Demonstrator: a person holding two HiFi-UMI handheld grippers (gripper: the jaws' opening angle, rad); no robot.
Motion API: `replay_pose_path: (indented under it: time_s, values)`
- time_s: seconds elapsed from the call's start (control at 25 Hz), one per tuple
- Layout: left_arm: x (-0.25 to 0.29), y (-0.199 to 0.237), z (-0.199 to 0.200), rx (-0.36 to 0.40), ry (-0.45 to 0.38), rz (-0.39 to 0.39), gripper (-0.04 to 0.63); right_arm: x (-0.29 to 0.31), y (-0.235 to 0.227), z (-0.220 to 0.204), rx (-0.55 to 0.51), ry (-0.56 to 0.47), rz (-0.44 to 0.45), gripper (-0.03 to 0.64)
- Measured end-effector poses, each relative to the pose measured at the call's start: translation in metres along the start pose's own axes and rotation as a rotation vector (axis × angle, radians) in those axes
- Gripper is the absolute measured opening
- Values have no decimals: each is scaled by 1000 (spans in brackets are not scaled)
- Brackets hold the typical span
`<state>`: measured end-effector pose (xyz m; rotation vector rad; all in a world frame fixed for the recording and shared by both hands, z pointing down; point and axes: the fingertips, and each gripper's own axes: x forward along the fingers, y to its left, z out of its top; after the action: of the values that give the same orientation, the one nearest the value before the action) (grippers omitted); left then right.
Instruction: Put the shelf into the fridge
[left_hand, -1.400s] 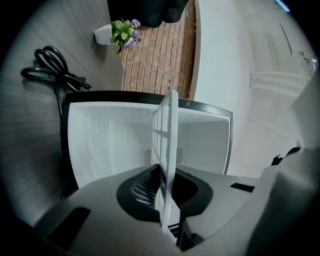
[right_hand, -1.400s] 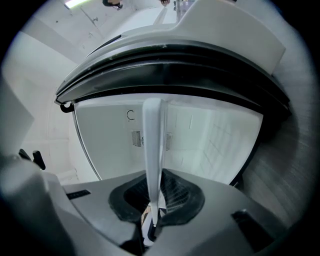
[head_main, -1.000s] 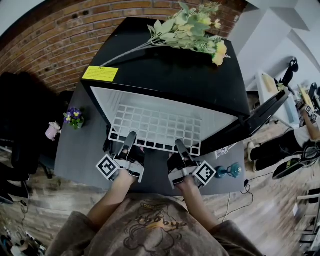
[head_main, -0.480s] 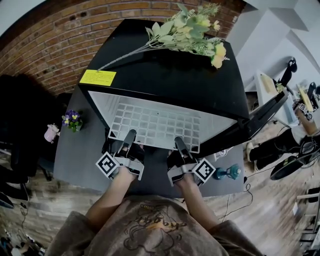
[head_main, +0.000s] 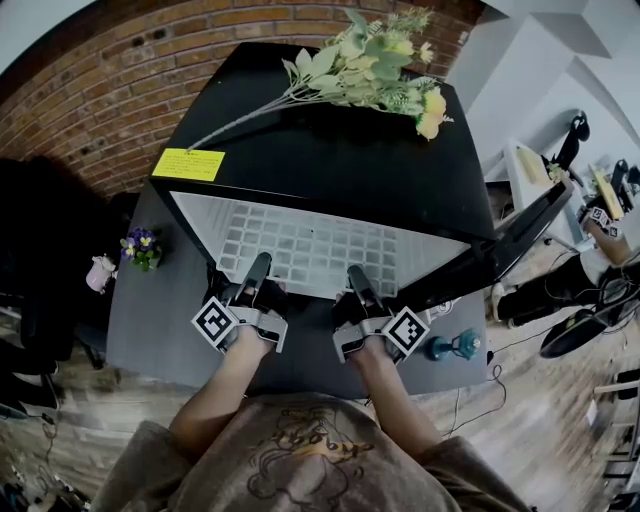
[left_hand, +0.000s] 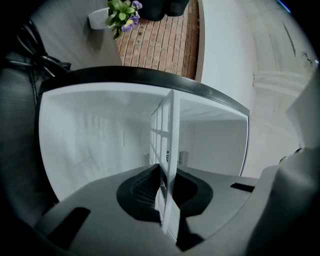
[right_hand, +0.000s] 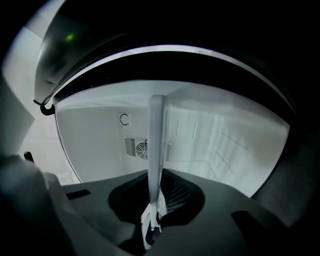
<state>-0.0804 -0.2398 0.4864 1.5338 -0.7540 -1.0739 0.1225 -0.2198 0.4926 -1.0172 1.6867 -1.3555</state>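
The left gripper (head_main: 258, 270) and right gripper (head_main: 355, 279) each clamp the near edge of the white wire shelf (head_main: 310, 245), which lies mostly inside the black fridge (head_main: 330, 160).

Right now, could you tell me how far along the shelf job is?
Done: the door stands open, and the left gripper and right gripper are shut on the near edge of the shelf. In hand: the shelf looks mostly inside the fridge. Left: seat it fully and let go.

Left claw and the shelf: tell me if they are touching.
Touching. The left gripper view shows the left claw shut on the shelf, both jaws pressed against its edge.
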Motion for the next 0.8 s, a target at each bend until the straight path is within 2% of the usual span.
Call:
replay_pose_path:
  time_s: [0.8]
  values:
    - [-4, -3, 0, -20, 18, 16, 49, -3, 4, -2, -14, -10, 5, 38]
